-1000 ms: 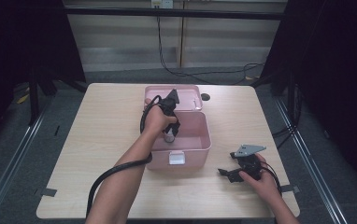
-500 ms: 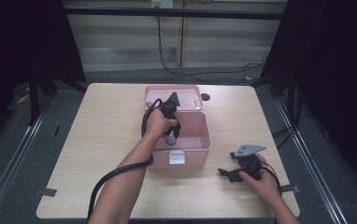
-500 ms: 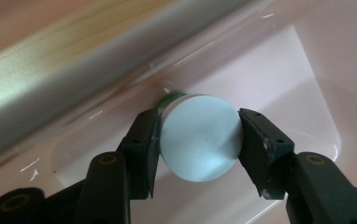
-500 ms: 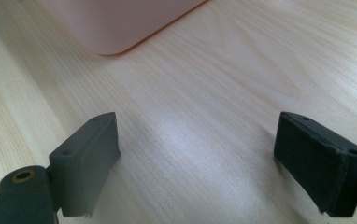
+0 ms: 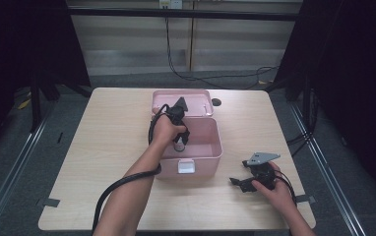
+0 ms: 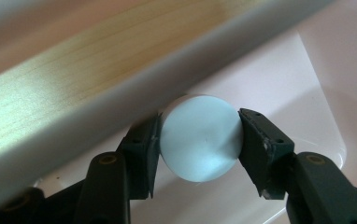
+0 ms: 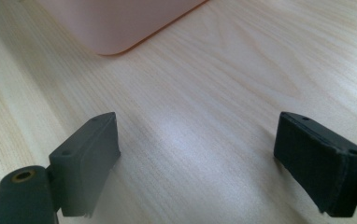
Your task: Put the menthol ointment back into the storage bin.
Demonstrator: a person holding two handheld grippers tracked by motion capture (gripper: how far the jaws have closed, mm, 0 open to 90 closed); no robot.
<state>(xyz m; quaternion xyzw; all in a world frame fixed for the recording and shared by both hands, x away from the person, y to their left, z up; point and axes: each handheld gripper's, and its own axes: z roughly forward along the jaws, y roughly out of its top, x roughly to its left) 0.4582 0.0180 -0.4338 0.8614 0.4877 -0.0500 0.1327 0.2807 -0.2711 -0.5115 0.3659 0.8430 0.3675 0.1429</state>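
An open pink box (image 5: pixel 214 153) stands mid-table with its lid (image 5: pixel 198 100) folded back behind it. My left gripper (image 5: pixel 180 141) reaches down into the box and is shut on a small white round-topped container (image 5: pixel 179 146). In the left gripper view both pads press the sides of that pale round container (image 6: pixel 200 140) just inside the box's rim (image 6: pixel 120 109), with the left gripper (image 6: pixel 199 142) above the pink floor. My right gripper (image 5: pixel 238 185) rests low over the table to the right of the box, jaws wide apart and nothing between them (image 7: pixel 197 154).
A white latch (image 5: pixel 186 167) sits on the box's front wall. A small dark round spot (image 5: pixel 217 102) lies beside the lid. The box's corner (image 7: pixel 111 23) is ahead of the right gripper. Bare wood table (image 5: pixel 107 147) stretches left of the box.
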